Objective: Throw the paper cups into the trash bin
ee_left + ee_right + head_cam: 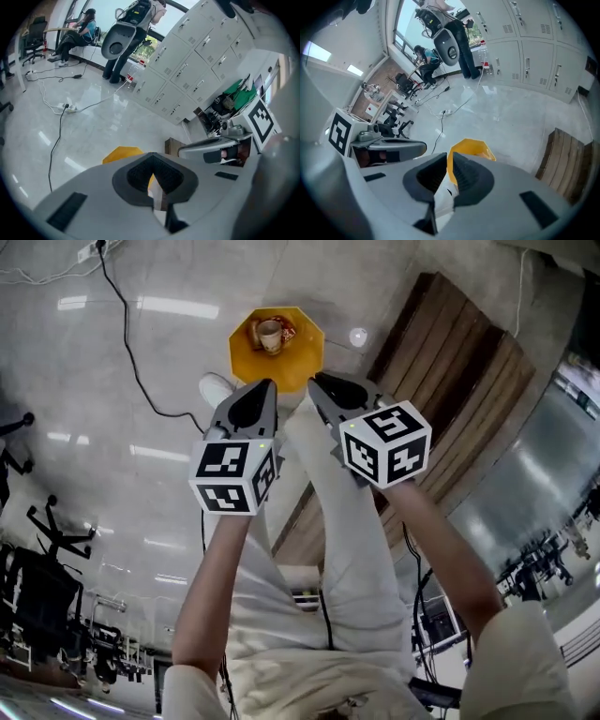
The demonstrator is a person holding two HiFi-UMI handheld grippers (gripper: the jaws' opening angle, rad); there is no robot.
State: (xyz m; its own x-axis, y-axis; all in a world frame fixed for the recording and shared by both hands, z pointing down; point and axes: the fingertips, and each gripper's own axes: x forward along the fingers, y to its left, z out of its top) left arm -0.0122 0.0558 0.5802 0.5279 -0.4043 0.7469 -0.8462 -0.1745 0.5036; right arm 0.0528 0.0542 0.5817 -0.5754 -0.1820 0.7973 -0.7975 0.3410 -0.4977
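The glossy grey floor (56, 381) carries a yellow octagonal trash bin (305, 357), a wooden pallet (459, 362) and a trailing black cable (127, 341).

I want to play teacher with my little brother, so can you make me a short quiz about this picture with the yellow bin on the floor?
1. Pick one: what colour is the trash bin? A) red B) yellow C) blue
2. True or false: a paper cup is already inside the bin.
3. Fill in the gap: in the head view, the wooden boards lie on the floor to the ___ of the bin.

Key: 1 B. 2 True. 3 right.
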